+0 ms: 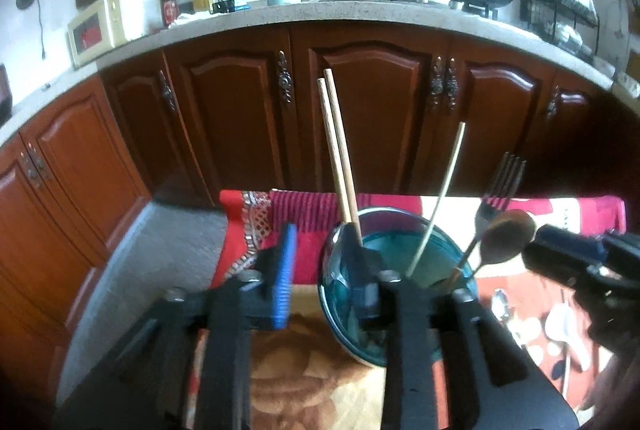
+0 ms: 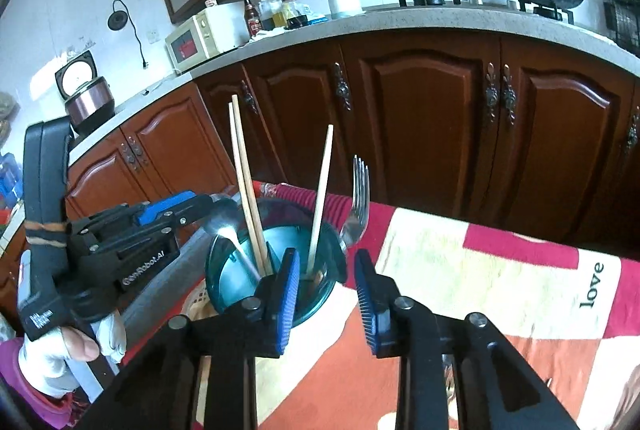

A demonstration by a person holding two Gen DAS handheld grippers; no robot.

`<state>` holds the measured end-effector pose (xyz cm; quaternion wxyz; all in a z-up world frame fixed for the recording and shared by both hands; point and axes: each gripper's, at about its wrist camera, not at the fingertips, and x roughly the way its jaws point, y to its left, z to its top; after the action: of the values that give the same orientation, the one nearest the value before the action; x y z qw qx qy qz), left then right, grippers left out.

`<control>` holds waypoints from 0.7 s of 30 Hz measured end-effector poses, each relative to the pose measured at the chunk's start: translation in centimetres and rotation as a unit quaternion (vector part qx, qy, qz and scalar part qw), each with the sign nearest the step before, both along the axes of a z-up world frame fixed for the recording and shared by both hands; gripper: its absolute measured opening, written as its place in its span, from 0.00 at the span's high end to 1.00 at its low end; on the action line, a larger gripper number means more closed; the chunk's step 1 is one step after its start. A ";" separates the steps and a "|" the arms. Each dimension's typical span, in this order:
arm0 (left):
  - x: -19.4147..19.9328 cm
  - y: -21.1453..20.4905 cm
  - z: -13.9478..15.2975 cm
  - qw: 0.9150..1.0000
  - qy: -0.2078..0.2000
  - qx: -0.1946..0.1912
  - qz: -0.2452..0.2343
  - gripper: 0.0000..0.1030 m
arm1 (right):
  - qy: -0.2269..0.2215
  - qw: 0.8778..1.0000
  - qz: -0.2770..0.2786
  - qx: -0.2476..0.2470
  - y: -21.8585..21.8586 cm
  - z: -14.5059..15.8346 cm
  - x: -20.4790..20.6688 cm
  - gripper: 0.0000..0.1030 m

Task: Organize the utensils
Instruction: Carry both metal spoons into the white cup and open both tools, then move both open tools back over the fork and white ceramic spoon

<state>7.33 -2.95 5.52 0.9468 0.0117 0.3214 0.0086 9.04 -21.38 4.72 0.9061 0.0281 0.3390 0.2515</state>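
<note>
Utensils are gathered upright in a teal glass cup (image 2: 272, 270) that stands on a patterned cloth (image 2: 480, 270): a pair of wooden chopsticks (image 2: 244, 182), a single pale chopstick (image 2: 322, 190), a fork (image 2: 358, 206) and a metal spoon (image 2: 224, 222), their long axes rising steeply out of the rim. The right gripper (image 2: 326, 294) is held just in front of the cup with its blue pads spread apart and nothing between them; the fork stands beyond the gap, slightly ahead and above. The left gripper (image 1: 320, 270) is also seen parted, one finger hanging inside the cup's rim and the other outside, so the wall lies between them unclamped. More cutlery (image 1: 502, 304) is glimpsed flat on the cloth, nearer the right hand, so the next pick is judged to be better suited to that side.
</note>
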 end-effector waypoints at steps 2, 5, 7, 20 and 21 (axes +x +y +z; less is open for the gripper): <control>-0.4 0.2 0.3 1.000 0.003 -0.011 -0.002 0.68 | 0.004 1.000 0.000 -0.003 -0.2 -0.2 -0.4 0.74; -1.3 0.4 1.1 1.000 0.004 -0.030 -0.006 0.62 | 0.005 1.000 -0.001 0.003 -0.8 -0.2 -1.3 0.74; -2.1 0.4 1.8 0.999 0.000 -0.043 -0.008 0.59 | 0.005 1.000 -0.005 0.007 -1.3 -0.1 -1.9 0.74; -7.5 -5.7 3.3 0.991 0.016 -0.085 -0.103 0.56 | 0.016 0.998 -0.053 -0.031 -5.9 -1.4 -6.9 0.70; -7.8 -6.2 3.1 0.990 0.019 -0.087 -0.109 0.56 | 0.018 0.998 -0.061 -0.030 -6.3 -1.5 -7.4 0.70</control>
<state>-0.45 -9.20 8.60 0.9332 -0.0352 0.3359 -0.1231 1.60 -27.68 3.18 0.9140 0.0255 0.3604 0.1849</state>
